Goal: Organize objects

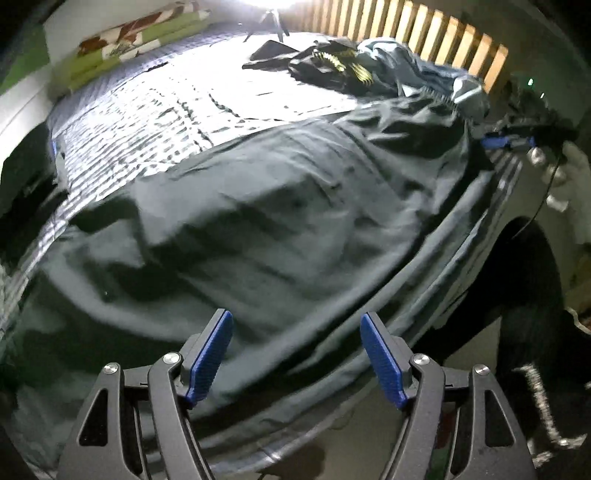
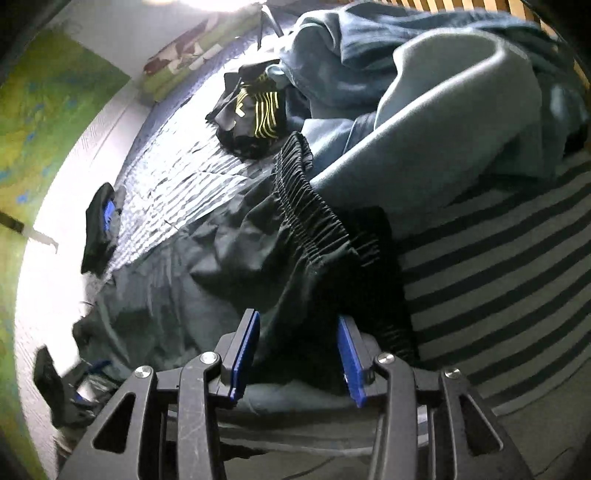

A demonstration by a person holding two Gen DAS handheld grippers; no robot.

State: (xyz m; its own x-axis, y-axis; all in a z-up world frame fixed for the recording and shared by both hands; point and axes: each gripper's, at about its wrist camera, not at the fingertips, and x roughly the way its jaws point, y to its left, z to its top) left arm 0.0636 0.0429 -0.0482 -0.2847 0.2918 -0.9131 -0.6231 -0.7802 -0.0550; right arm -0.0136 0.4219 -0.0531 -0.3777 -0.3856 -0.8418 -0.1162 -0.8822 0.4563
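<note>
A dark grey pair of trousers (image 1: 277, 221) lies spread and creased across the bed. My left gripper (image 1: 297, 354) hovers open over its near edge, with nothing between the blue pads. In the right wrist view the gathered black waistband (image 2: 314, 221) runs toward my right gripper (image 2: 303, 354). Its jaws stand apart over the dark cloth beside the waistband, and the pads do not press it. The right gripper (image 1: 506, 142) also shows far right in the left wrist view. Black and blue parts of the left gripper (image 2: 62, 384) show at the trousers' far end.
A black garment with yellow stripes (image 2: 255, 110) and a heap of blue-grey clothes (image 2: 443, 92) lie beyond the waistband. The striped bedsheet (image 2: 498, 258) is bare at right. A slatted wooden headboard (image 1: 424, 33), green bedding (image 1: 140, 37) and a person's dark leg (image 1: 528, 295) border the bed.
</note>
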